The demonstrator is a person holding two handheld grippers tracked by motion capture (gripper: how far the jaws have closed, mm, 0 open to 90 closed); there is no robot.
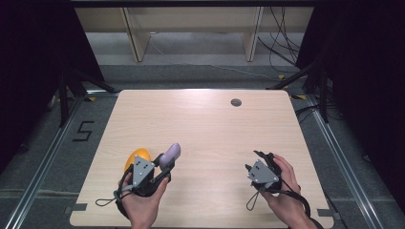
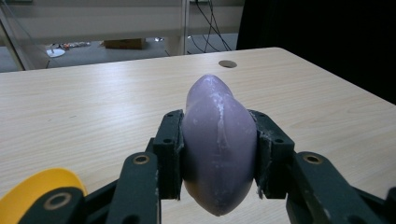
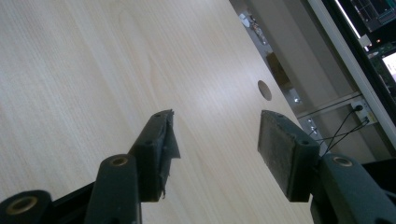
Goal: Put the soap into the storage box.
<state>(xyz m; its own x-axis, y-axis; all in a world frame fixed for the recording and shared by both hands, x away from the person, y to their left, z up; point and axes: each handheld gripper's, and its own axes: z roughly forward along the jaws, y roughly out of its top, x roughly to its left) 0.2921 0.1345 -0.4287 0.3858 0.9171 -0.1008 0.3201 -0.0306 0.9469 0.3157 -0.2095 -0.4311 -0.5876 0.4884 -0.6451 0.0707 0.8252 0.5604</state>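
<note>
A smooth purple oval object [image 2: 218, 144] sits between both pads of my left gripper [image 2: 218, 154], which is shut on it. From above, the purple object [image 1: 170, 155] sticks out forward from my left gripper [image 1: 165, 168] over the table's near left part. Just left of it lies a yellow-orange rounded object [image 1: 136, 157], its edge also showing as the yellow object [image 2: 32, 193] by the left jaw. My right gripper [image 1: 255, 161] rests at the near right, held in a hand. Its jaws [image 3: 215, 149] stand open over bare wood with nothing between them.
The light wooden table [image 1: 205, 124] has a round cable hole [image 1: 236, 102] near its far edge. Beyond the table are wooden shelf legs [image 1: 136, 40] and cables [image 1: 282, 43] on the floor. Dark curtains flank both sides.
</note>
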